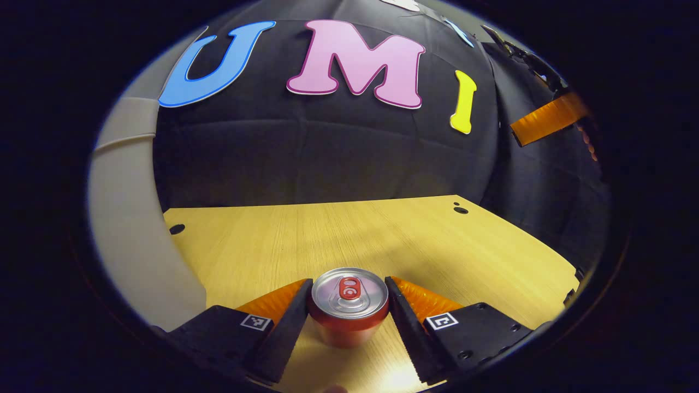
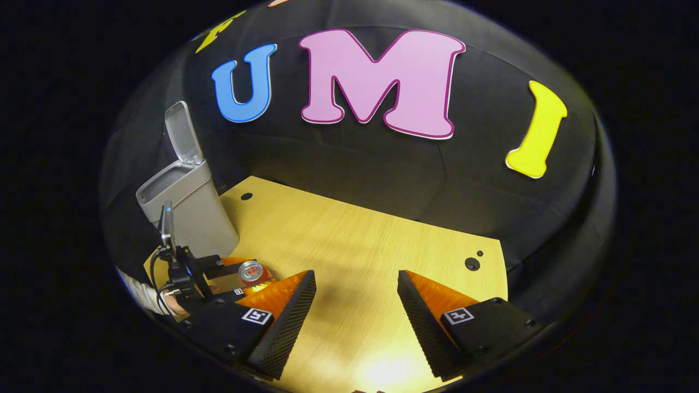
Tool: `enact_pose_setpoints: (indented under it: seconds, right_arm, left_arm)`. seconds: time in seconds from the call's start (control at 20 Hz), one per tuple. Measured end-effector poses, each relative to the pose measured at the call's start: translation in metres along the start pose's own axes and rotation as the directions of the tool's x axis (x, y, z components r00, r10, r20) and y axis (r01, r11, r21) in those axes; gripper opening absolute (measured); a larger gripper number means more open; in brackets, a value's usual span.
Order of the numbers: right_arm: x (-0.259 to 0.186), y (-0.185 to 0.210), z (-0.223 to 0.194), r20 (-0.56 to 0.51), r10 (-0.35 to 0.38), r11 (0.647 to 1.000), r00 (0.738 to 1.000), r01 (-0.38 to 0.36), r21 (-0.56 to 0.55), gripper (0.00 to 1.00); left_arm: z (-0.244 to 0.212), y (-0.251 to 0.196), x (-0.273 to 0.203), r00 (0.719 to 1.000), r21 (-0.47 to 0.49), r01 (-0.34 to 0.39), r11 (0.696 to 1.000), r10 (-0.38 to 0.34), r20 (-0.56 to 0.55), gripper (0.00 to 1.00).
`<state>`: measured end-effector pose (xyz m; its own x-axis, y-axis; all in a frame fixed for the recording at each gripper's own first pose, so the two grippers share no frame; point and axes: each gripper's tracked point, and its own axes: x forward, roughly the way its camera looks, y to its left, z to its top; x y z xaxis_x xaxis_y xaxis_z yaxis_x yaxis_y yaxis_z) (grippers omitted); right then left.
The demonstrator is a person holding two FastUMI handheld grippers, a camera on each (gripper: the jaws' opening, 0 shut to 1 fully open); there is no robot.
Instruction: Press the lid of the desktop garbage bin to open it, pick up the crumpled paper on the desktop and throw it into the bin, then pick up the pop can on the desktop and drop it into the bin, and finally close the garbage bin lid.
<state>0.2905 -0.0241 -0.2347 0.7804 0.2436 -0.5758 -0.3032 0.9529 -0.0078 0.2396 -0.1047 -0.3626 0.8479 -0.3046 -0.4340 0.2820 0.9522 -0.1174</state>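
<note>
The red pop can (image 1: pixel 348 305) with a silver top stands upright on the wooden table (image 1: pixel 327 234). My left gripper (image 1: pixel 348 314) is around it, and both fingers press on its sides. The grey bin (image 1: pixel 128 240) rises close on the left. In the right gripper view the bin (image 2: pixel 194 213) stands at the table's far left with its lid (image 2: pixel 183 134) tipped up and open. The can (image 2: pixel 251 271) sits just in front of it, inside the left gripper (image 2: pixel 240 275). My right gripper (image 2: pixel 355 322) hangs open over bare table, with nothing between its fingers.
A hand with a white sleeve (image 2: pixel 139 292) holds the left gripper, with cables trailing from it. Round holes (image 1: pixel 461 210) (image 2: pixel 472 264) mark the tabletop near its far corners. An orange strip (image 1: pixel 549 117) juts in at the upper right of the left gripper view.
</note>
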Motion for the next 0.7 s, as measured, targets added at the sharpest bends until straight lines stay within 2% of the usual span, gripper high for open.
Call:
enact_pose_setpoints:
  seconds: [0.1, 0.2, 0.3, 0.4, 0.45, 0.55, 0.7]
  right_arm:
    - [-0.004, 0.001, 0.004, 0.015, -0.002, 1.000, 1.000, 0.002, 0.007, 0.97]
    - [-0.017, 0.015, 0.009, 0.042, 0.008, 1.000, 0.999, -0.009, 0.011, 0.97]
    - [-0.023, 0.025, 0.008, 0.050, 0.014, 1.000, 0.999, -0.015, 0.010, 0.97]
    - [-0.027, 0.032, 0.008, 0.062, 0.019, 1.000, 0.998, -0.020, 0.020, 0.97]
    - [-0.029, 0.037, 0.009, 0.067, 0.022, 0.999, 0.998, -0.023, 0.027, 0.97]
    - [-0.035, 0.045, 0.010, 0.080, 0.028, 0.999, 0.996, -0.031, 0.043, 0.97]
    - [-0.043, 0.057, 0.015, 0.104, 0.038, 0.996, 0.994, -0.046, 0.074, 0.97]
  left_arm:
    - [0.035, -0.002, -0.022, 0.999, -0.002, 0.011, 1.000, -0.011, 0.048, 0.87]
    - [0.119, 0.012, -0.076, 0.984, -0.047, 0.021, 0.999, -0.012, 0.178, 0.87]
    - [0.170, 0.028, -0.112, 0.970, -0.028, -0.002, 1.000, 0.009, 0.245, 0.86]
    - [0.226, 0.058, -0.152, 0.936, 0.003, -0.075, 0.997, 0.070, 0.345, 0.87]
    - [0.247, 0.079, -0.168, 0.919, 0.005, -0.138, 0.990, 0.127, 0.374, 0.86]
    - [0.267, 0.120, -0.200, 0.898, -0.014, -0.237, 0.971, 0.225, 0.379, 0.86]
    - [0.272, 0.169, -0.227, 0.870, -0.064, -0.314, 0.947, 0.314, 0.380, 0.86]
